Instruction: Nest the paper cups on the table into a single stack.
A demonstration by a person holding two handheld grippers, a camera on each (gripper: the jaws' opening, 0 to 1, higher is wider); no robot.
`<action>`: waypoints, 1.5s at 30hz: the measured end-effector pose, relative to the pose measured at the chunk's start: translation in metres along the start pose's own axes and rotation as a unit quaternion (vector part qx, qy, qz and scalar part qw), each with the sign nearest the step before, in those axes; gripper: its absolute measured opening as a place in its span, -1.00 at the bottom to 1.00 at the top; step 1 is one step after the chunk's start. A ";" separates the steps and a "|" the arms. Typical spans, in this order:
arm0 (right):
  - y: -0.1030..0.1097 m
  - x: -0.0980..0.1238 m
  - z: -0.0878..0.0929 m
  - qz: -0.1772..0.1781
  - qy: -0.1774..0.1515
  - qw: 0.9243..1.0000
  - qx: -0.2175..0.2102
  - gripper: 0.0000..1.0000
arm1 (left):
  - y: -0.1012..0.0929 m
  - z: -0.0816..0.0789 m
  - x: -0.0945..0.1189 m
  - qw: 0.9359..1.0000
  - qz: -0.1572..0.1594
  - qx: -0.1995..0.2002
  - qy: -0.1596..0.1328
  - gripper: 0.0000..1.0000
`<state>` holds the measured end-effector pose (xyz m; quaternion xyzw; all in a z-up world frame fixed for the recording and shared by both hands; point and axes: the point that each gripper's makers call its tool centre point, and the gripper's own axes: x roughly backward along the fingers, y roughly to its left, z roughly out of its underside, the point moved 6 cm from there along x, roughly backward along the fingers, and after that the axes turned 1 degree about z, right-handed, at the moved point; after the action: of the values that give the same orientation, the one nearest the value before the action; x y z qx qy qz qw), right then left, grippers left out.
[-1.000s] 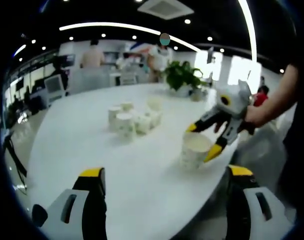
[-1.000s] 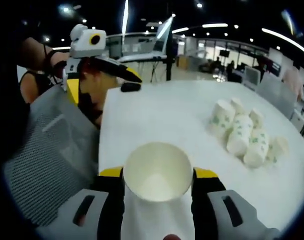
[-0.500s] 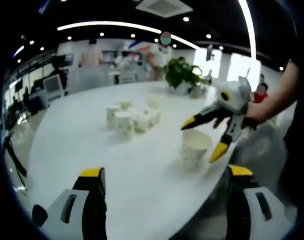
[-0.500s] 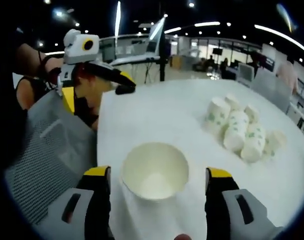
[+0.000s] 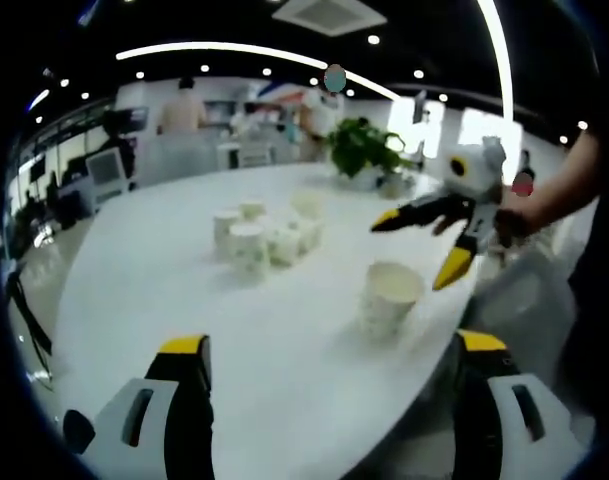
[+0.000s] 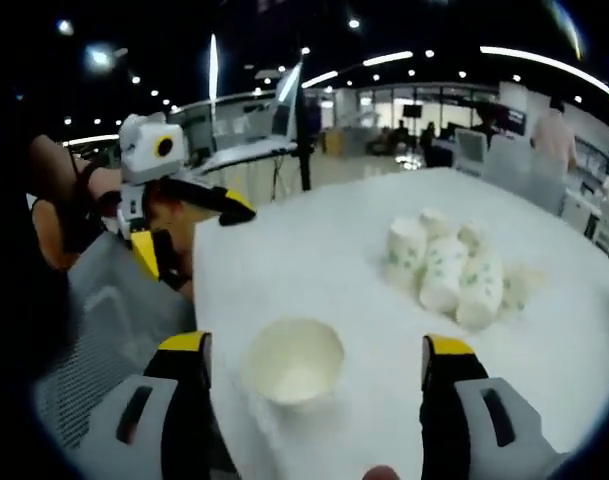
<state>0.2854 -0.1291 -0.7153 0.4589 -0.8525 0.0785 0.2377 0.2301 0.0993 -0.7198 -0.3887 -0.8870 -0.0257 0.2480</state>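
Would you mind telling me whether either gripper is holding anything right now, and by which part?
Nothing is held. Both the right gripper and left gripper are open; the upright white paper cup stands free on the white table.

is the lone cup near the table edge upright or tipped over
Upright: the cup stands on its base on the table, its open mouth facing up and its inside looking empty.

Right hand-held gripper [image 6: 314,375] jaws spread wide, apart from upright paper cup [image 6: 293,361] standing between them on white table [image 6: 334,250]. Cluster of paper cups [image 6: 449,265] beyond. Left hand-held gripper [image 6: 189,225] at table edge, jaws apart.
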 end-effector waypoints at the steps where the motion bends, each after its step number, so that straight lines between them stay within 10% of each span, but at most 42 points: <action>1: -0.003 0.001 -0.001 0.005 -0.001 1.000 -0.004 0.72 | 0.000 0.000 0.000 1.000 0.001 0.000 0.000 0.98; 20: -0.085 0.044 -0.012 0.163 -0.051 0.982 -0.080 0.97 | 0.002 -0.004 0.000 1.000 -0.002 0.010 -0.010 0.98; 45: -0.167 0.006 -0.021 0.176 -0.034 0.979 -0.095 0.69 | 0.002 0.004 0.000 1.000 -0.012 0.023 0.005 0.98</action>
<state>0.4265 -0.2211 -0.7082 0.2792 -0.9311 0.0221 0.2336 0.2293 0.1014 -0.7238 -0.3721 -0.8907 -0.0106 0.2609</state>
